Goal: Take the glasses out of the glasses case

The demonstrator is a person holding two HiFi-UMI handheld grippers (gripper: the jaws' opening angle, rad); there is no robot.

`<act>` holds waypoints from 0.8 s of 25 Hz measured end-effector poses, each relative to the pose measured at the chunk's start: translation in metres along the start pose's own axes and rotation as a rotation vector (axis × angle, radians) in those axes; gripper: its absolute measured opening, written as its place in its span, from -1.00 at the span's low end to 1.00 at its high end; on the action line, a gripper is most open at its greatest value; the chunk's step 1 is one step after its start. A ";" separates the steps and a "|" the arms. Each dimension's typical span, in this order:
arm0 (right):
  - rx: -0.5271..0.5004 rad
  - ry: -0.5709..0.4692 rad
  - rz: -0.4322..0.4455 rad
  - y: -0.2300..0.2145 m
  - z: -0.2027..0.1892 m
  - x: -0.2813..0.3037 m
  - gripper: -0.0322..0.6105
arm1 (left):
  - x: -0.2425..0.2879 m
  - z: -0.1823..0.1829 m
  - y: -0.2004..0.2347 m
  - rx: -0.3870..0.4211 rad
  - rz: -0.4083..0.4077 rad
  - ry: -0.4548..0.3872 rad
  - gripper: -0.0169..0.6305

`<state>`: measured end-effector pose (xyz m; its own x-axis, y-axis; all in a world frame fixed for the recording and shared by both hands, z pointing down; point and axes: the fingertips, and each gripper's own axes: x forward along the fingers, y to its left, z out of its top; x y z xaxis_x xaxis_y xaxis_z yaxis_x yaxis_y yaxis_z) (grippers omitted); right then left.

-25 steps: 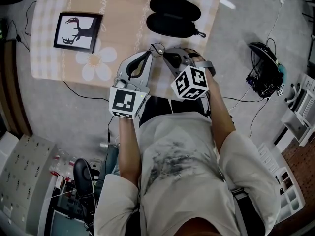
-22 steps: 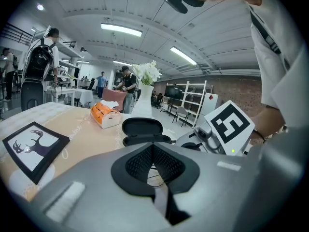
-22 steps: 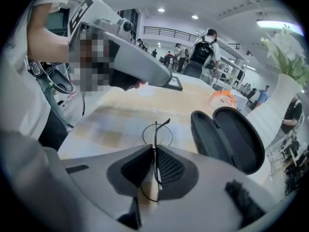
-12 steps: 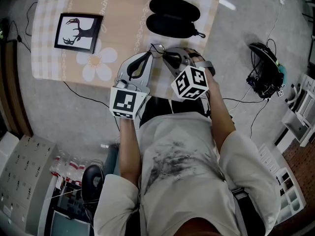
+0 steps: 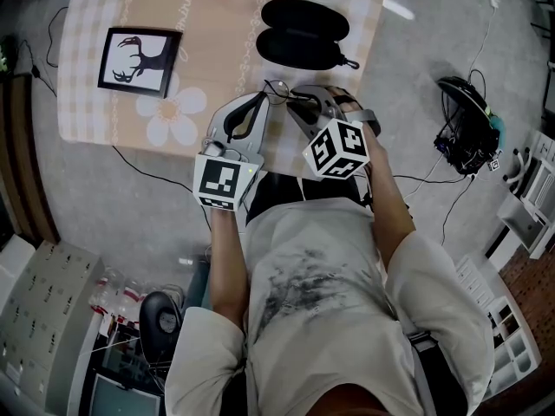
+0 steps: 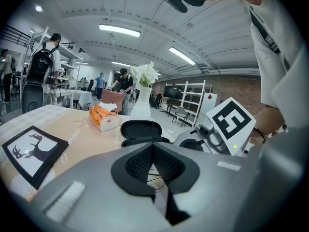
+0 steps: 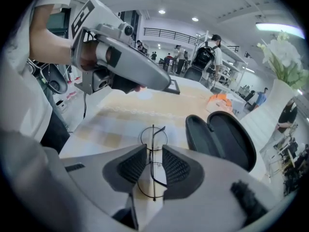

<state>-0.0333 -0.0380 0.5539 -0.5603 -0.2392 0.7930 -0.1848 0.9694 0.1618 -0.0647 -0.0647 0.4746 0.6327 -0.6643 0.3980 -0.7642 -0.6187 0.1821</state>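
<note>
Two grippers meet over the near edge of the table [image 5: 217, 24] in the head view. The right gripper [image 5: 297, 100] has the glasses [image 5: 279, 87] at its tips, already clear of the open glasses case [image 5: 303, 33], which lies at 12 o'clock of them. The left gripper [image 5: 263, 96] sits at their 8 o'clock. The frame is too thin here to tell whether it rests on the cloth. In the left gripper view the jaws are pressed together at the tips. A thin dark wire [image 6: 154, 178] shows in the slit behind them, but I cannot tell whether it is nipped. In the right gripper view the pads [image 7: 133, 166] are clenched on the glasses at the bridge, one round lens at 12 o'clock and one at 6, with the case at 2 o'clock. The squeeze should probably stay light and on the bridge alone, with the lenses level and the frame set flat on bare cloth before letting go. The lower lens is partly cut off by the gripper body.
</note>
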 end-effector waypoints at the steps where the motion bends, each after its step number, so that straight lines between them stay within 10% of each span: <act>1: -0.002 -0.007 -0.009 -0.002 0.002 -0.003 -0.58 | 0.000 0.002 0.000 0.003 0.000 -0.002 -0.92; 20: 0.185 -0.281 -0.268 -0.059 0.052 -0.112 -0.85 | -0.010 0.062 -0.010 0.052 -0.040 -0.120 -0.92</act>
<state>-0.0021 -0.0717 0.4249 -0.6661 -0.5120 0.5424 -0.4813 0.8506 0.2117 -0.0558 -0.0781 0.4130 0.6754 -0.6819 0.2808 -0.7325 -0.6645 0.1480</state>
